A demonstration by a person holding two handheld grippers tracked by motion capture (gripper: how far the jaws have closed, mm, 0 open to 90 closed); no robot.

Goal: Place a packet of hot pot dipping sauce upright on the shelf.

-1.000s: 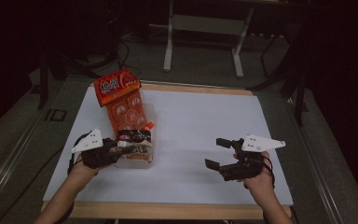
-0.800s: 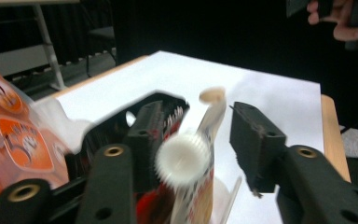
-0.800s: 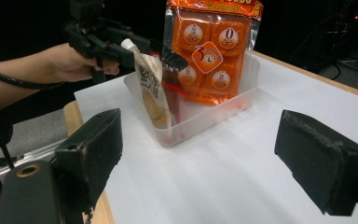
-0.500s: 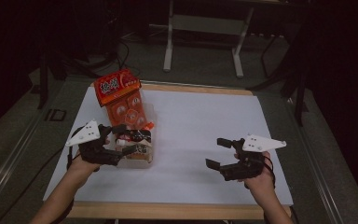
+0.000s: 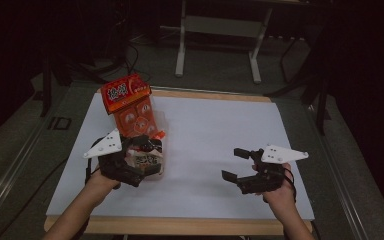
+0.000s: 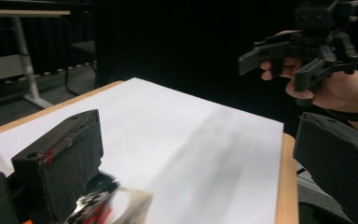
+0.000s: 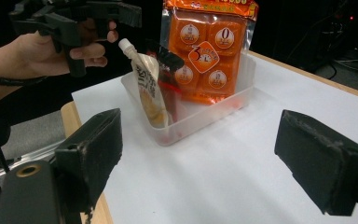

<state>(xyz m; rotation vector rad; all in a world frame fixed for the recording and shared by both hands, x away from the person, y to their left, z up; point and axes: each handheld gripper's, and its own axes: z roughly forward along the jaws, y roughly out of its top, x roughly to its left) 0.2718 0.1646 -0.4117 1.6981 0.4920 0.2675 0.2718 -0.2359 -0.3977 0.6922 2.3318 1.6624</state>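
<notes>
- High view, bottom of the frame first: I see my two forearms coming in, the left one at lower left, the right one at lower right.
- At lower left, my left gripper [image 5: 142, 165] sits over the near end of the clear shallow plastic tray [image 5: 161, 167]; its jaws have just been opening and now stand wide apart, gripping nothing.
- In the left gripper view, its two black jaws rise at the lower left and right edges of the frame with bare white table [image 6: 205, 140] between them; something blurred with red and white print sits at the bottom, just beside the left jaw, and I cannot tell what it is.
- At lower right of the high view, my right gripper [image 5: 235, 164] hovers above the white table, well apart from the tray, jaws spread and empty.
- The right gripper view confirms this: both black jaws are wide, with only the table surface between them.
- Just past the left gripper, the cream spouted drink pouch [image 7: 148, 88] stands in the near end of the tray, leaning, its white spout uppermost.
- A dark packet with red print [image 7: 168, 70] stands just beside the pouch, touching it.
- Farther back, the tall orange blister pack of round portions [image 5: 132, 107] leans in the far end of the tray, its red header card sticking up toward upper left of the high view.
</notes>
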